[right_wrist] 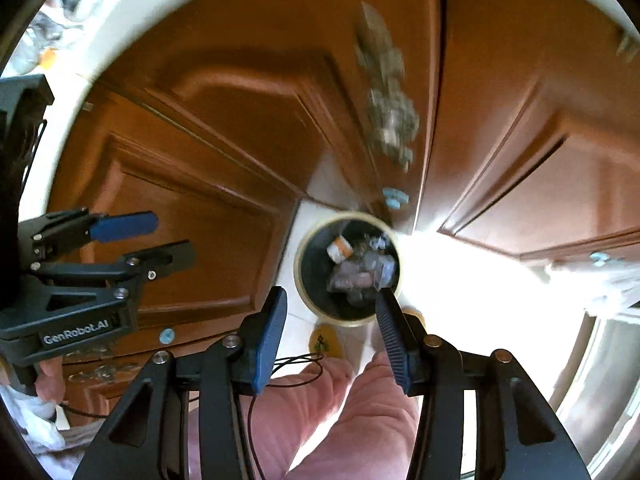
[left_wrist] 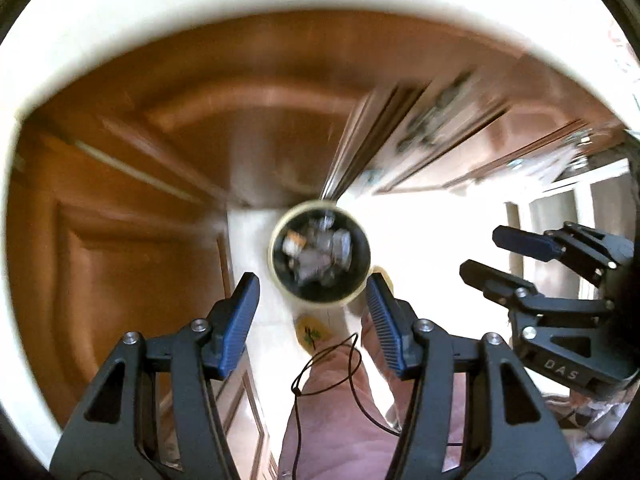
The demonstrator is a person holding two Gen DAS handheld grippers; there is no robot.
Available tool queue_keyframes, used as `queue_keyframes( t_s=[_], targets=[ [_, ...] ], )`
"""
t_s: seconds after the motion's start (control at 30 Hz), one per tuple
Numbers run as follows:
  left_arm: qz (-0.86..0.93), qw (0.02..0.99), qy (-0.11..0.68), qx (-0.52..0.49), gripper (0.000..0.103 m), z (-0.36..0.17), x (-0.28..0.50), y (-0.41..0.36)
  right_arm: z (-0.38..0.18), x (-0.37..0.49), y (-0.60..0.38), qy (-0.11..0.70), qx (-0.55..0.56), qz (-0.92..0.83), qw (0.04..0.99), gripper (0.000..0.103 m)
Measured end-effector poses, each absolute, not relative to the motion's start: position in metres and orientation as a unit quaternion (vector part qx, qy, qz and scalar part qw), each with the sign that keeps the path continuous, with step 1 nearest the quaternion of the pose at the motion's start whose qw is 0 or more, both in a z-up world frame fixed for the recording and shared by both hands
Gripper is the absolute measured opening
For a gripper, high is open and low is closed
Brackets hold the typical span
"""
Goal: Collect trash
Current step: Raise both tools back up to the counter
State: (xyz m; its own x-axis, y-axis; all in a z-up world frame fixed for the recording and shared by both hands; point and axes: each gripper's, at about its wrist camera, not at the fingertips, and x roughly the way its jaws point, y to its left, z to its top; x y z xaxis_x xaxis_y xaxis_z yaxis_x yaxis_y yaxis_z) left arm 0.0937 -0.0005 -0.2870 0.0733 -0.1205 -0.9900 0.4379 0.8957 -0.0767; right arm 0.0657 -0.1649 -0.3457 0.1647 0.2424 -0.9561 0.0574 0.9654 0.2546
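I am looking straight down at a round bin with a cream rim (left_wrist: 272, 249) (right_wrist: 298, 268) that stands on the pale floor. Crumpled grey trash (left_wrist: 316, 250) (right_wrist: 360, 270) lies inside it, along with an orange-and-white piece (right_wrist: 340, 250). My left gripper (left_wrist: 312, 284) hangs high above the bin, open, with nothing between its blue pads. My right gripper (right_wrist: 331, 294) is also open and empty above the bin. Each shows in the other's view: the right gripper (left_wrist: 480, 252) at the right, the left gripper (right_wrist: 172, 236) at the left. Both views are motion-blurred.
Brown wooden cabinet doors (left_wrist: 120, 260) (right_wrist: 192, 220) rise around the bin under a white counter edge (left_wrist: 200, 12). A person's pink trouser legs (left_wrist: 332, 408) (right_wrist: 360, 412) and a yellow slipper (left_wrist: 312, 332) are just below the bin. A thin black cable (left_wrist: 296, 384) dangles there. Sunlit floor glares at the right.
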Motion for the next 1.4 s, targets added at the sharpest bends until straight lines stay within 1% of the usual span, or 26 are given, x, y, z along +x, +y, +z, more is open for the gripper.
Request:
queue_keyframes(
  t_s=[0.17,0.37,0.47,0.63,0.77,0.97,1.17,1.4],
  targets=[
    [-0.217,0.770,0.587,0.128,0.052,-0.214,0.093,-0.005,-0.269,0.057,-0.162,0.593,0.103,0.045,0.797,0.052],
    [-0.240,0.823,0.495,0.141,0.052,-0.131,0.089,-0.010,-0.185,0.044,-0.157,0.523,0.082,0.013,0.849,0.053],
    [-0.247,0.842,0.458,0.141,0.052,-0.094,0.090,-0.015,-0.156,0.039,-0.151,0.494,0.073,0.000,0.866,0.054],
    [-0.255,0.860,0.420,0.134,0.052,-0.054,0.091,-0.017,-0.114,0.031,-0.145,0.460,0.054,-0.021,0.886,0.058],
    [-0.256,0.873,0.388,0.147,0.053,-0.037,0.085,-0.017,-0.090,0.027,-0.142,0.443,0.044,-0.036,0.895,0.059],
    [-0.246,0.887,0.361,0.149,0.053,-0.019,0.097,-0.008,-0.065,0.037,-0.141,0.425,0.043,-0.057,0.902,0.059],
    [-0.222,0.900,0.344,0.152,0.053,-0.010,0.120,0.006,-0.055,0.070,-0.146,0.422,0.054,-0.066,0.902,0.059],
    [-0.196,0.904,0.349,0.147,0.053,-0.013,0.169,0.016,-0.038,0.135,-0.151,0.412,0.067,-0.057,0.907,0.059]
  ],
)
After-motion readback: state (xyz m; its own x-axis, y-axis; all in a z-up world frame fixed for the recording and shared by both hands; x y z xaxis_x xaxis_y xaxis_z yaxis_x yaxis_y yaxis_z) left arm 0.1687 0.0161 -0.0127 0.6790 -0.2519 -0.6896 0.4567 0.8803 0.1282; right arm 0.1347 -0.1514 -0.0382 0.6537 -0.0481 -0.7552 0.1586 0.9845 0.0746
